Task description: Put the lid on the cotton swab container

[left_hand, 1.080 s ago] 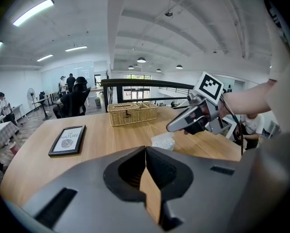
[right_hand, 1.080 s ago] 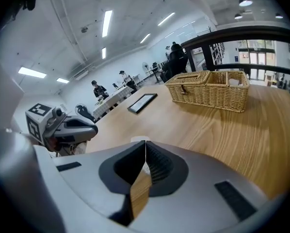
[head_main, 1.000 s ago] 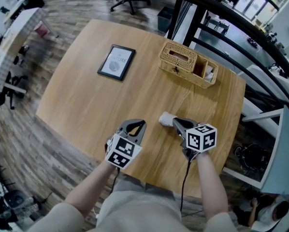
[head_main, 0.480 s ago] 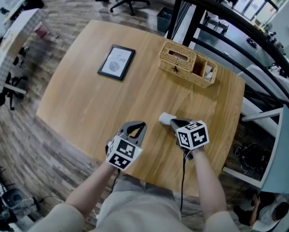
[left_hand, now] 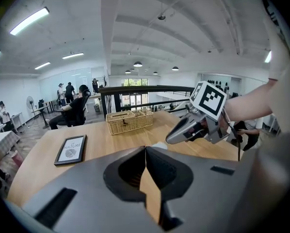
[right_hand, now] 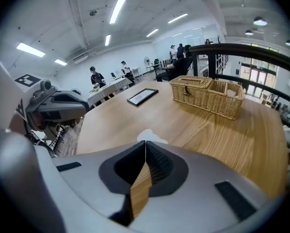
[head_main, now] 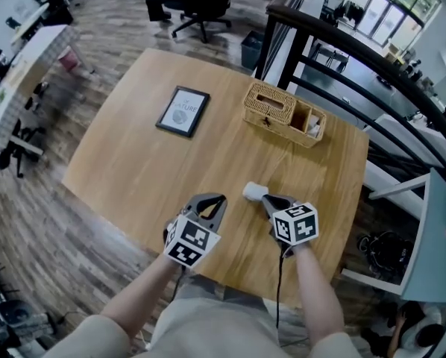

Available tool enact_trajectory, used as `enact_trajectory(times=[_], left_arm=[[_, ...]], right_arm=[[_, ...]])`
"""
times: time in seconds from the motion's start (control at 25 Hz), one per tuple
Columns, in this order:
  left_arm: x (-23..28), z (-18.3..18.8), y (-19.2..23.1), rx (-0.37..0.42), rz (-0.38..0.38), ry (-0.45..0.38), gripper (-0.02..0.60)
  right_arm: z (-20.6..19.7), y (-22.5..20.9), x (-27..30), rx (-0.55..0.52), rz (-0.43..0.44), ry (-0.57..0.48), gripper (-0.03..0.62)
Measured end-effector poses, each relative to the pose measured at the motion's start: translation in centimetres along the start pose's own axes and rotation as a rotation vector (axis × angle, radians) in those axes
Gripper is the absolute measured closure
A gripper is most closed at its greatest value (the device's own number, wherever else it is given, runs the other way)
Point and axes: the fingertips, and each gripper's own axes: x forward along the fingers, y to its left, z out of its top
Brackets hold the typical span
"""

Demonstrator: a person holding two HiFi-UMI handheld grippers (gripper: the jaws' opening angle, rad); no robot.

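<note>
Cotton swab container (head_main: 254,192), seemingly: small white thing on table (head_main: 133,155), just beyond shut, empty jaws of right gripper (head_main: 266,197). Alongside, left gripper (head_main: 220,199), also closed on nothing. Farther off, wicker basket (head_main: 283,114). Separate lid not made out. Likely approach stage; next calls for opening jaws to grasp.

On your side of the basket (head_main: 284,115), only the container (head_main: 253,192) blocks you; left of the basket lies the frame (head_main: 183,112).
</note>
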Motion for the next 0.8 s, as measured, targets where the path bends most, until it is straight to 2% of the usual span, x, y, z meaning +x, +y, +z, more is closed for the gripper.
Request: enact_trajectory(times=[0.2, 0.36, 0.6, 0.8], left_arm=[[-2.5, 3.4, 0.0, 0.030, 0.018, -0.059, 0.558], [-5.3, 6.8, -0.1, 0.064, 0.046, -0.138, 0.558], [-8.8, 10.8, -0.8, 0.119, 0.079, -0.233, 0.558], [-11.6, 14.0, -2.0, 0.166, 0.082, -0.302, 0.558]], right_arm=[[3.5, 2.2, -4.7, -0.023, 0.004, -0.116, 0.568], [7.2, 4.4, -9.8, -0.055, 0.002, -0.235, 0.568], [11.0, 8.0, -17.3, -0.186, -0.042, -0.357, 0.568], [12.9, 10.4, -22.6, -0.227, -0.056, -0.468, 0.568]])
